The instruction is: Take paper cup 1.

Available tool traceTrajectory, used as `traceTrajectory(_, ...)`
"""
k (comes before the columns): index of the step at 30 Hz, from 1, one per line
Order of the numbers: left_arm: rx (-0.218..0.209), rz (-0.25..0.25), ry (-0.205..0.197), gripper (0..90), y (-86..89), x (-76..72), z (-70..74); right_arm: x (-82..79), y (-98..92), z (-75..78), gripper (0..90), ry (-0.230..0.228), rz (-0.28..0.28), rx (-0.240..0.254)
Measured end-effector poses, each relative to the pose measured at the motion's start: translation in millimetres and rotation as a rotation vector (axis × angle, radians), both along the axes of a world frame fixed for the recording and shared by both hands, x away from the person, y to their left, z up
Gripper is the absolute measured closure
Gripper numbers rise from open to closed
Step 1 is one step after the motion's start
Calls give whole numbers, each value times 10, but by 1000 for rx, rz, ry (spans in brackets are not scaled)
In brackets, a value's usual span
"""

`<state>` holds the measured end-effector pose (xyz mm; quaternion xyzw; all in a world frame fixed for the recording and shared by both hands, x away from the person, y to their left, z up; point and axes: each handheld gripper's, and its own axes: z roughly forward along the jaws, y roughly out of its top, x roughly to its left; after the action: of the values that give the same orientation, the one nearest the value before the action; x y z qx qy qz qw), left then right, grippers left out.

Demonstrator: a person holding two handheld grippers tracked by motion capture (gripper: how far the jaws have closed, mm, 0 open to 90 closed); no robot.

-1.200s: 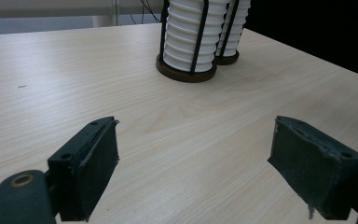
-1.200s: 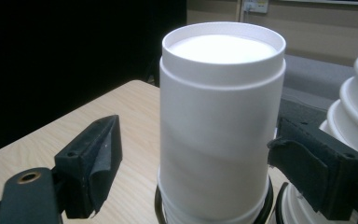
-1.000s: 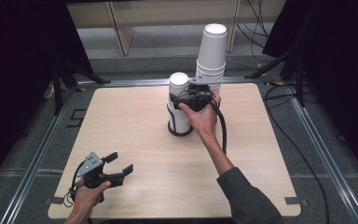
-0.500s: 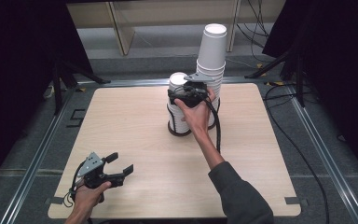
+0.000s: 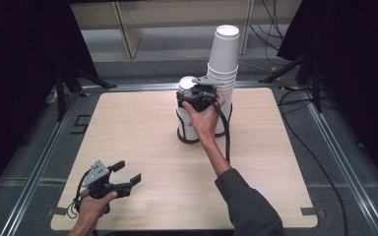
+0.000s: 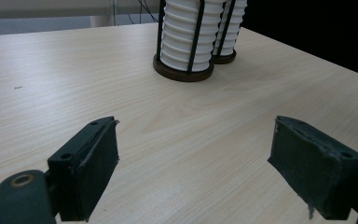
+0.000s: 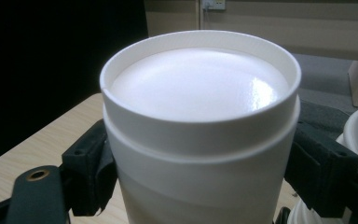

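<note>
Two stacks of upside-down white paper cups stand in black wire holders at the table's far middle. One is a short stack (image 5: 183, 120) (image 6: 184, 32); the tall stack (image 5: 225, 54) (image 6: 229, 25) is just right of it. My right gripper (image 5: 196, 97) (image 7: 200, 154) is at the short stack's top, its jaws pressed on both sides of the top cup (image 5: 187, 82) (image 7: 200, 88). My left gripper (image 5: 129, 171) (image 6: 193, 140) is open and holds nothing. It sits low over the table near the front left corner and points toward the stacks.
The light wooden table (image 5: 128, 123) has a metal frame around it. A black cable (image 5: 225, 132) trails from the right gripper along the forearm. Dark stands and cables lie on the floor behind and to the right.
My right gripper has shifted slightly left, onto the short stack's top cup. The left gripper has stayed where it was.
</note>
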<state>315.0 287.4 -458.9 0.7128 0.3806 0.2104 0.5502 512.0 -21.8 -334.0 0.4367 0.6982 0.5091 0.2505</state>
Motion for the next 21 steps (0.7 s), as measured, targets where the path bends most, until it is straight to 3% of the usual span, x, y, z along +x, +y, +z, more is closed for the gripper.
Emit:
traceTrajectory(4,-4,-20,-29,146,-1,28,-9,0,8,2,198,-2,2,-1)
traceTrajectory(13,3,-12,-17,146,2,15,-4,-8,3,41,201,-11,-6,5)
traceTrajectory(17,-4,-23,-29,146,-2,27,-9,-25,6,128,202,-30,-4,21)
traceTrajectory(18,3,-1,2,146,-4,-4,0,-33,8,149,202,-29,-2,28)
traceTrajectory(20,4,-4,-1,146,-3,0,1,-55,7,212,202,-41,-7,32)
traceTrajectory(21,-6,-25,-31,146,-2,30,-9,-69,-1,274,202,-63,-4,35)
